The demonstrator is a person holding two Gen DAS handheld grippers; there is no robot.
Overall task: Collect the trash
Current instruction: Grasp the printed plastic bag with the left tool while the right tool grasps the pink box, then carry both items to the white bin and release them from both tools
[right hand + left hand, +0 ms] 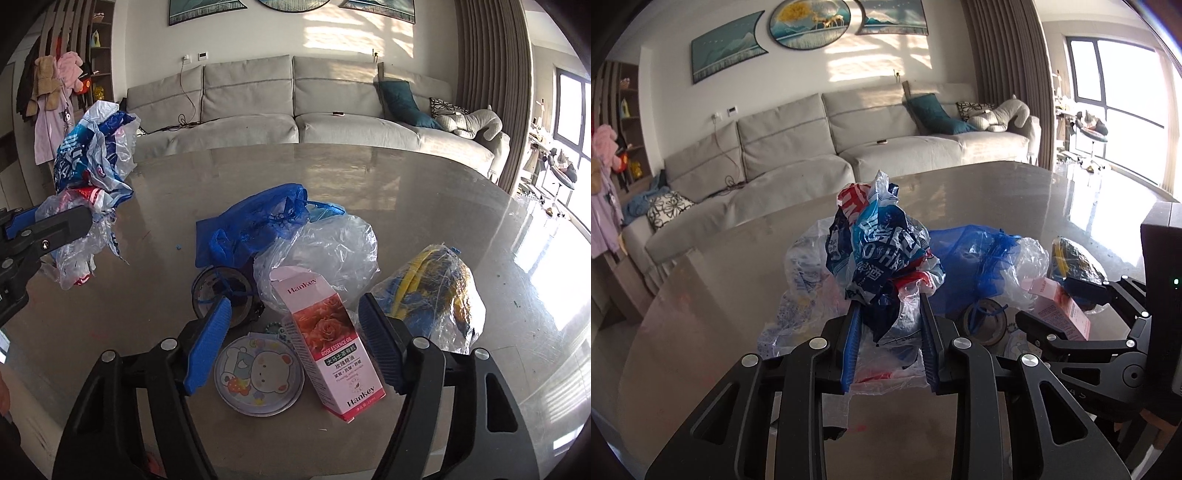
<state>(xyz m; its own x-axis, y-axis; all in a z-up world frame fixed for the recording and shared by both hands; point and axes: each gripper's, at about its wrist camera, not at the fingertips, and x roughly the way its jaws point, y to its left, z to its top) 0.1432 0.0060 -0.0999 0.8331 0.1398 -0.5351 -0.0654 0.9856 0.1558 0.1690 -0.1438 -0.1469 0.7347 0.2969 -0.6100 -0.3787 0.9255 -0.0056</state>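
The left gripper (889, 321) clamps a light, crinkly wad of plastic bags (882, 251) above the table (720, 295). The right gripper (295, 328) gapes wide around a stiff pink box (325, 343); pinch its flat sides.

A glossy grey-brown table (369, 177) carries the litter. Near the middle lies a crumpled blue net bag (255, 221), with a clear plastic bag (332, 243) just right of it. A tape roll (221, 291) sits nearer, partly under them. Nearest lie a round cartoon-bear disc (258, 373) and a pink Hankey carton (325, 343). At the right rests a plastic-wrapped yellow-and-blue bundle (432, 291).
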